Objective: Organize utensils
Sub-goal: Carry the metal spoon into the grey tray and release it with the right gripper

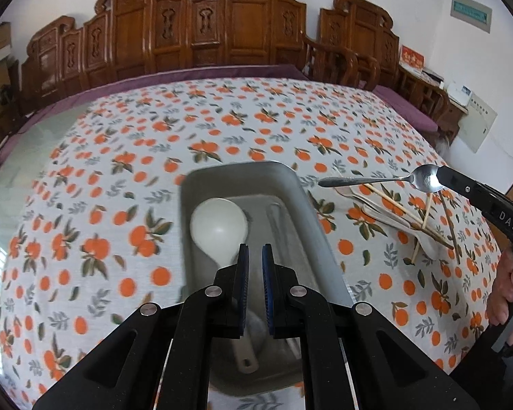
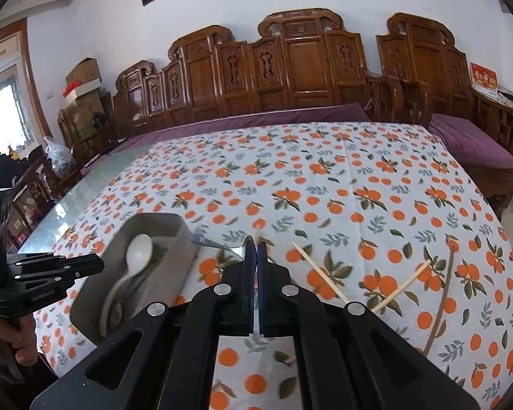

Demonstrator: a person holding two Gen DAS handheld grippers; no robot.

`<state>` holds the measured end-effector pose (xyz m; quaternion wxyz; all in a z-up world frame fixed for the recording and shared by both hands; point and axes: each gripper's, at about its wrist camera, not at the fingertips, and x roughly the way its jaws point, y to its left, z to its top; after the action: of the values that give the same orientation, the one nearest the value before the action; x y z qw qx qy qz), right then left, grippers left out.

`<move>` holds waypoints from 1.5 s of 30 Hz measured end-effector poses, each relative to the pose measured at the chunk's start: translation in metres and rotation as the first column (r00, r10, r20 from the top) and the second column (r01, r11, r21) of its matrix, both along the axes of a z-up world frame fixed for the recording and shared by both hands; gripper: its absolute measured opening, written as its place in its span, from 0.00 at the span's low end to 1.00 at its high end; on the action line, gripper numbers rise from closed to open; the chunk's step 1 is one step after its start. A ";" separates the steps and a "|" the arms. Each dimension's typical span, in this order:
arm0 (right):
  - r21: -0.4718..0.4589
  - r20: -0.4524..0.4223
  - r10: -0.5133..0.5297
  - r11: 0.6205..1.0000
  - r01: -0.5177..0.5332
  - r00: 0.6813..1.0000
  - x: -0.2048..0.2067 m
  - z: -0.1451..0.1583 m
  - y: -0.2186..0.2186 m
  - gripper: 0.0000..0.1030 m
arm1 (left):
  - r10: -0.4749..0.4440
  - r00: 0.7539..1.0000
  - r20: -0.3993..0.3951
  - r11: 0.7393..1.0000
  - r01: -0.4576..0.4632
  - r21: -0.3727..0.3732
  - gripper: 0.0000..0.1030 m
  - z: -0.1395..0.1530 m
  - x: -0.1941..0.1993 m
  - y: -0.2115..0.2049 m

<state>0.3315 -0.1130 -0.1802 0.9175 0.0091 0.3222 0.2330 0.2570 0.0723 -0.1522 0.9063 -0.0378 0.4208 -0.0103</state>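
Observation:
A grey rectangular tray (image 1: pixel 284 184) lies on the orange-print tablecloth and holds a white ladle-like spoon (image 1: pixel 219 229). My left gripper (image 1: pixel 255 253) hovers over the tray, its jaws slightly apart and empty. My right gripper (image 2: pixel 256 249) is shut on the bowl of a metal spoon (image 2: pixel 210 242), held in the air to the right of the tray (image 2: pixel 174 263). The same metal spoon (image 1: pixel 376 180) and the right gripper (image 1: pixel 443 177) show in the left wrist view. Wooden chopsticks (image 1: pixel 403 210) and pale spoons (image 1: pixel 386 215) lie in a pile right of the tray.
Loose chopsticks (image 2: pixel 319 271) lie on the cloth (image 2: pixel 325 171) right of my right gripper. Carved wooden benches (image 2: pixel 290 68) with purple cushions stand behind the table. The left hand-held gripper (image 2: pixel 51 266) shows at the left edge.

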 end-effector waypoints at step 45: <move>-0.346 -0.023 0.168 0.924 -0.165 0.986 -0.058 -0.034 0.158 0.05 | 0.075 0.995 0.067 0.996 -0.071 -0.058 0.06 0.024 -0.023 0.060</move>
<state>0.2732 0.0450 -0.2145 0.8827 -0.1807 0.3547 0.2497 0.2344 0.1319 -0.1280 0.9187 -0.0780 0.3869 0.0098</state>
